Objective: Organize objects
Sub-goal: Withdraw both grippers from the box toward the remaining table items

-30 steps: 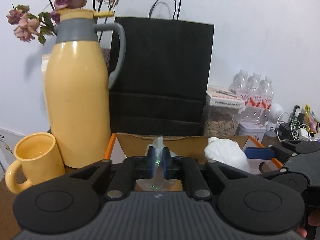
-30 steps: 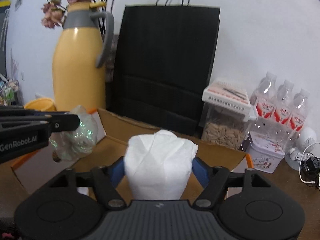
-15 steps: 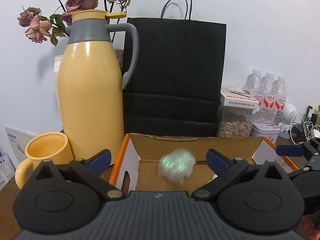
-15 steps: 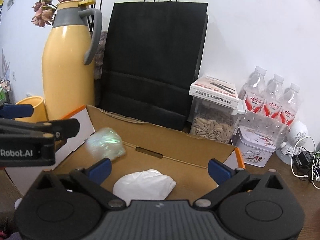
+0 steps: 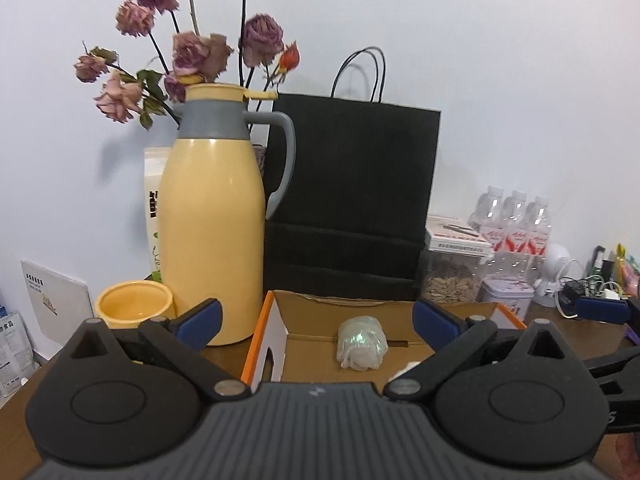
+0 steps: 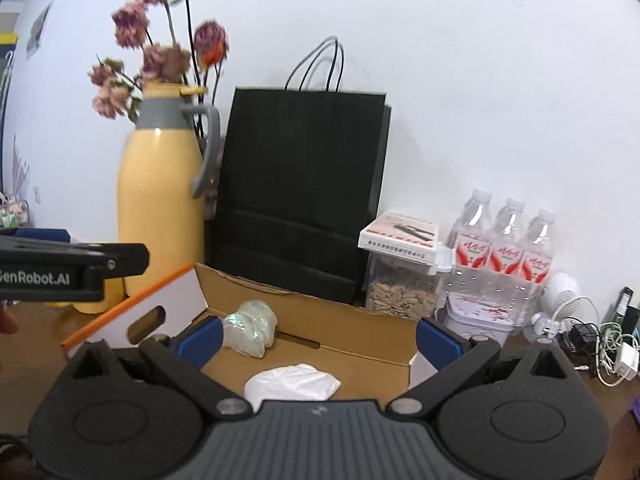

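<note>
An open cardboard box [image 5: 268, 344] with an orange rim lies on the brown table; it also shows in the right wrist view [image 6: 360, 344]. Inside it lie a shiny clear plastic wad [image 5: 362, 343] [image 6: 250, 333] and a white crumpled tissue [image 6: 291, 386]. My left gripper [image 5: 316, 322] is open and empty, above and just behind the box's near edge. My right gripper [image 6: 318, 338] is open and empty, over the box's near side above the tissue. The left gripper's side also shows at the left in the right wrist view [image 6: 72, 268].
A tall yellow thermos [image 5: 212, 236] and a yellow mug [image 5: 134, 306] stand left of the box. A black paper bag [image 5: 352, 200] stands behind it. A seed jar [image 6: 400, 280], water bottles [image 6: 504, 248], a tin [image 6: 480, 316] and cables [image 6: 600, 340] crowd the right.
Both grippers opened and let go: the plastic wad and the tissue dropped into the box. Both grippers have since drawn back and up from the box.
</note>
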`<state>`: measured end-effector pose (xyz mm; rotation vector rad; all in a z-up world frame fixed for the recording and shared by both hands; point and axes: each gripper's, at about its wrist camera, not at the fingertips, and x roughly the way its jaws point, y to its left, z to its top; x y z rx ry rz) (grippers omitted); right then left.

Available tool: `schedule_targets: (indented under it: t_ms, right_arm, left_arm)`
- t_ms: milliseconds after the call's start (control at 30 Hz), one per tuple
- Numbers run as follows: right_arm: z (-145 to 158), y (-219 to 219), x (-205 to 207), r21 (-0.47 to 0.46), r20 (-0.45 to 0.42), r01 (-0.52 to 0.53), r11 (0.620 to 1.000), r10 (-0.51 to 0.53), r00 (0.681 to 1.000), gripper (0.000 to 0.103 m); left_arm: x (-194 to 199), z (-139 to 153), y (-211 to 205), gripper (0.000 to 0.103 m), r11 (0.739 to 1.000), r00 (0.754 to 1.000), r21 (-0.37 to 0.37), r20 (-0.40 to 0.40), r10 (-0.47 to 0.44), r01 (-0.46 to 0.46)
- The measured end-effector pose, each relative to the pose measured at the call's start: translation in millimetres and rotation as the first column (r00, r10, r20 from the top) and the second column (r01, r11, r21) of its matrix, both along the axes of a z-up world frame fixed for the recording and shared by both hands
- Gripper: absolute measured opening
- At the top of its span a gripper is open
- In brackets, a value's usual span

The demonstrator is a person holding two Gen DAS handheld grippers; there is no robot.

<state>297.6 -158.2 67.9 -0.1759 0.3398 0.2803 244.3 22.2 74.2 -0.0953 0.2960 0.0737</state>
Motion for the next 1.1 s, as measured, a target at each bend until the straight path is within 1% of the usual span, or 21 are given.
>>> schedule_targets:
  t_ms: [100, 267, 333, 433, 533, 633, 800, 967, 1100]
  right_arm:
    - [0, -10, -27, 0.008, 0.007, -0.004, 1.000, 0.004, 1.000, 0.103]
    - [-9, -24, -74, 0.009, -0.012, -0.011, 1.000, 0.012, 1.000, 0.103]
    - [-16, -32, -93, 0.019, -0.020, -0.023, 1.000, 0.023, 1.000, 0.103]
    - [-30, -44, -120, 0.020, -0.039, -0.046, 0.999, 0.047, 0.998, 0.103]
    - [-44, -52, -140, 0.003, -0.060, -0.066, 0.998, 0.066, 0.996, 0.103]
    - [-54, -58, -154, 0.007, -0.086, -0.088, 0.996, 0.089, 0.992, 0.103]
    - [-63, -59, -161, -0.004, -0.116, -0.127, 0.992, 0.126, 0.985, 0.103]
    - [-68, -51, -152, -0.021, -0.159, -0.215, 0.976, 0.209, 0.965, 0.103]
    - [-77, -39, -141, -0.077, -0.181, -0.209, 0.975, 0.193, 0.964, 0.103]
  left_arm:
    - [-24, -1, 2, 0.103, 1.000, 1.000, -0.003, -0.012, 0.001, -0.001]
    - [-59, -10, 8, 0.103, 1.000, 0.997, -0.002, -0.070, 0.030, -0.030]
    - [-73, -15, 12, 0.103, 0.999, 0.994, 0.010, -0.102, 0.039, -0.038]
    - [-94, -21, 18, 0.103, 0.998, 0.990, 0.038, -0.130, 0.061, -0.056]
    - [-113, -28, 25, 0.103, 0.995, 0.982, 0.052, -0.163, 0.091, -0.084]
    - [-130, -35, 31, 0.103, 0.992, 0.973, 0.054, -0.198, 0.120, -0.111]
    - [-156, -46, 39, 0.103, 0.988, 0.957, 0.041, -0.244, 0.156, -0.151]
    - [-179, -49, 43, 0.103, 0.982, 0.946, 0.032, -0.262, 0.189, -0.188]
    - [-191, -50, 45, 0.103, 0.975, 0.937, 0.038, -0.270, 0.223, -0.221]
